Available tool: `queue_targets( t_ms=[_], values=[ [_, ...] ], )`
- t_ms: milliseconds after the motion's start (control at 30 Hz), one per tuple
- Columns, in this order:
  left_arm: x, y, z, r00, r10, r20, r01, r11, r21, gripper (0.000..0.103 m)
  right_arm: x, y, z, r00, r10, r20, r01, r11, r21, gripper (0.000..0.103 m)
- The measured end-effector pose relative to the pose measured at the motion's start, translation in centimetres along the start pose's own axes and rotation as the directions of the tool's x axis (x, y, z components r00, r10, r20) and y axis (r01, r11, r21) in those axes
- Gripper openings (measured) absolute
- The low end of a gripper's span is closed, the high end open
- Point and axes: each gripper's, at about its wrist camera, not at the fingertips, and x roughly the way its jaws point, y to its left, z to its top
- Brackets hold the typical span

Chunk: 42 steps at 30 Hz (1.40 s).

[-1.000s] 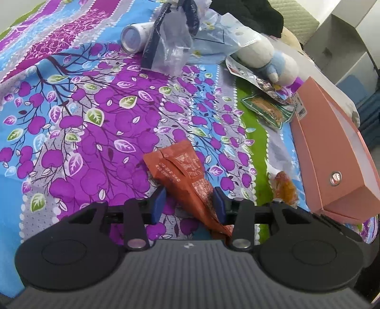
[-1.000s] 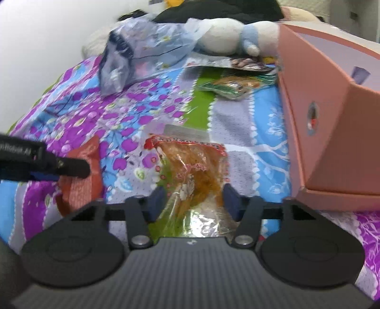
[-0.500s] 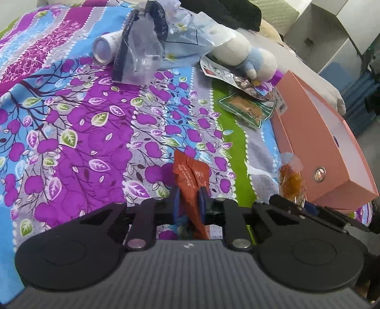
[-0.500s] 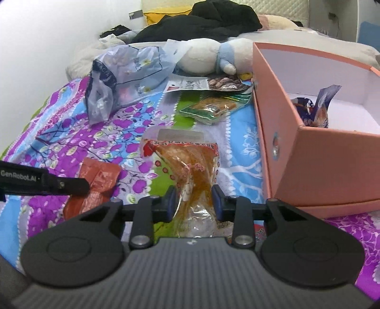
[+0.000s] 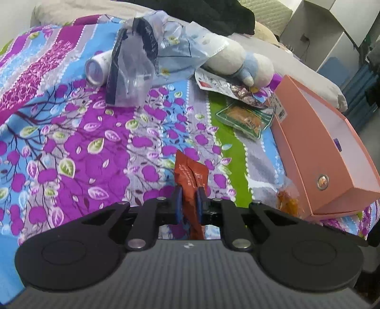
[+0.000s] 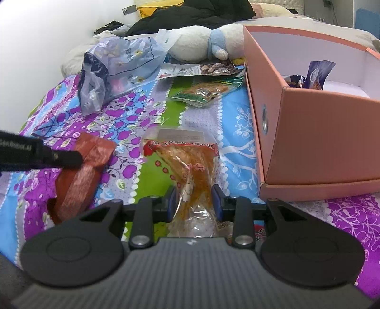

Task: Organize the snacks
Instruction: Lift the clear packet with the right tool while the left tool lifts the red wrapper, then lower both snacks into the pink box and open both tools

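Note:
My left gripper (image 5: 189,200) is shut on an orange-red snack packet (image 5: 190,176), held above the bedspread; the packet also shows in the right wrist view (image 6: 80,171). My right gripper (image 6: 194,202) is shut on a clear bag of orange snacks (image 6: 190,164) with a red-printed top. The pink open box (image 6: 315,133) stands just right of it, with a purple snack packet (image 6: 315,73) inside. The box also shows in the left wrist view (image 5: 327,152). A green snack pack (image 5: 247,118) and a printed packet (image 5: 228,88) lie by the box's far end.
A white and blue plush toy (image 5: 239,61), a clear plastic bag (image 5: 135,73) and a white tube (image 5: 97,69) lie at the far side of the floral bedspread (image 5: 71,147). Dark clothes (image 6: 194,14) are piled behind. A white cabinet (image 5: 332,35) stands beyond the bed.
Both grippers closed on their packets: the left on the orange-red packet, the right on the clear bag. Both then rose, so the box's inside came into view.

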Motion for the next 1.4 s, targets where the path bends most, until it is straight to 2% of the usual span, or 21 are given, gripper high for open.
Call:
queue_targets(
  t_ms=[267,500,667,900,1200,1400],
  values=[
    [-1.1,-1.3,1.4,0.999,-0.022,0.033,0.021,1.0,0.024,0.014,-1.7,0.8,2.1,0.999,-0.016,0.047,0.017,1.0,-0.026,0.034],
    [-3.1,-3.4,4.6,0.994,-0.074,0.082,0.071,0.997,0.037,0.014,-4.3,1.5,6.1,0.994,-0.022,0.109,0.028,0.998,-0.06,0.034],
    [-5.1,-6.2,7.6,0.983,-0.121,0.134,0.111,0.991,0.079,0.014,-6.5,1.0,9.5,0.985,-0.023,0.171,0.035,0.997,-0.067,0.034],
    [-7.7,-10.5,11.5,0.961,-0.186,0.205,0.159,0.977,0.144,0.014,-9.8,0.5,13.4,0.961,-0.049,0.272,0.079,0.992,-0.1,0.03],
    [-9.5,-16.3,14.9,0.93,-0.272,0.246,0.221,0.951,0.216,0.014,-13.5,-2.7,16.7,0.923,-0.12,0.366,0.162,0.983,-0.085,0.03],
    [-8.0,-21.2,15.8,0.92,-0.335,0.203,0.282,0.926,0.251,0.014,-14.3,-7.6,17.5,0.914,-0.195,0.355,0.223,0.974,-0.039,0.03]
  ],
)
